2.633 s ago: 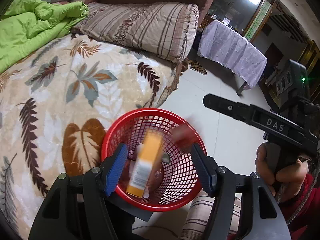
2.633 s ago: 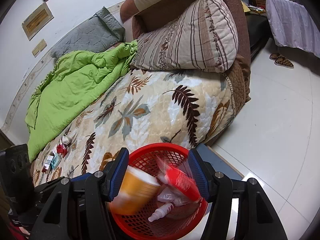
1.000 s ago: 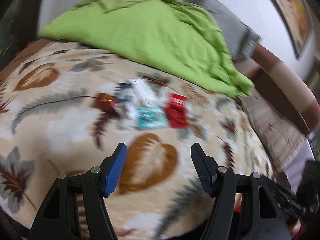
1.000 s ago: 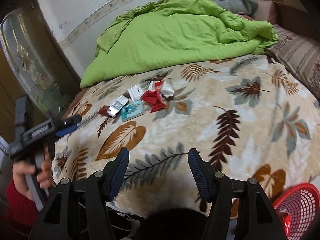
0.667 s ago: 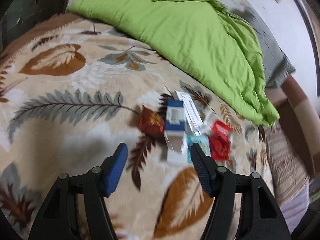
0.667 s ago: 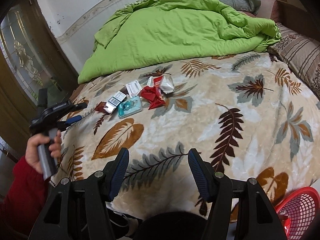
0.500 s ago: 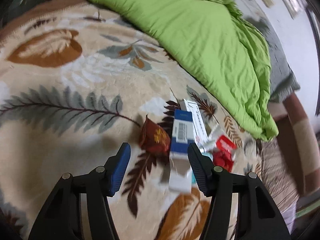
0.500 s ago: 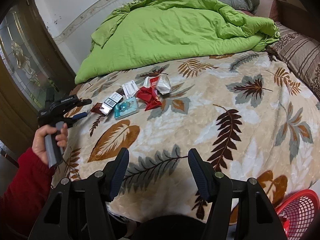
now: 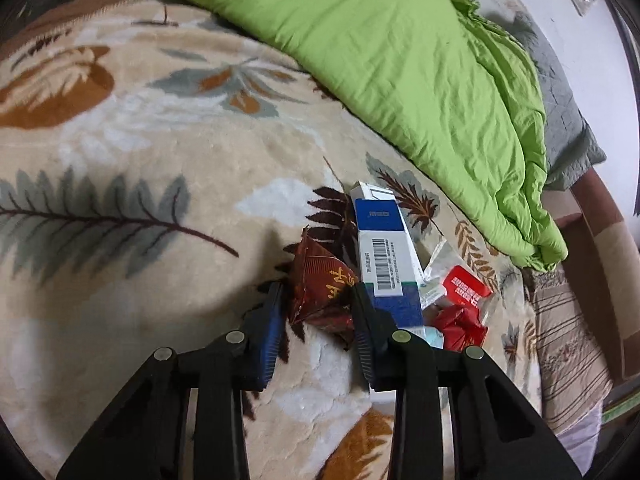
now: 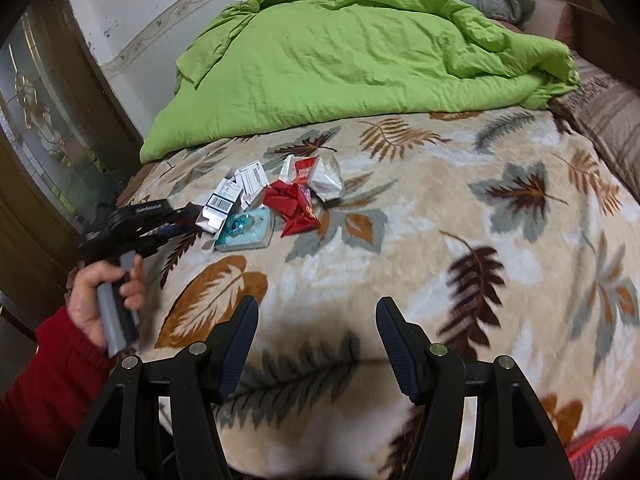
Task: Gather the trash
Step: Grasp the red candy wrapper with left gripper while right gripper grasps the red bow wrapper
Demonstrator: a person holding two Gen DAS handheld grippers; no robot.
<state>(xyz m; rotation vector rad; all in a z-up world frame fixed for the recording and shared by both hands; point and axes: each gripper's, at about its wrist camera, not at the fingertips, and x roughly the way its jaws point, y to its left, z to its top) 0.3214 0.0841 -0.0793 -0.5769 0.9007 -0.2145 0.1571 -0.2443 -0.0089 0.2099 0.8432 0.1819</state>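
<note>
A pile of trash lies on the leaf-patterned blanket (image 9: pixel 160 168). In the left wrist view my left gripper (image 9: pixel 316 300) has its jaws closing around a dark red wrapper (image 9: pixel 322 292); whether they grip it I cannot tell. A blue and white carton (image 9: pixel 386 256) lies just right of it, with red wrappers (image 9: pixel 460 308) beyond. In the right wrist view the pile shows the carton (image 10: pixel 220 204), a teal packet (image 10: pixel 244 232), a red wrapper (image 10: pixel 294 204) and a silver wrapper (image 10: pixel 326 180). My right gripper (image 10: pixel 316 320) is open and empty, well short of the pile.
A green duvet (image 10: pixel 360 52) covers the far side of the bed. A striped pillow (image 10: pixel 608 108) lies at the right. The red basket's rim (image 10: pixel 596 448) shows at the lower right corner. A dark door (image 10: pixel 44 128) stands to the left.
My left gripper has moved down onto the pile and its jaws have narrowed around the dark red wrapper. My right gripper stays open, shifted slightly.
</note>
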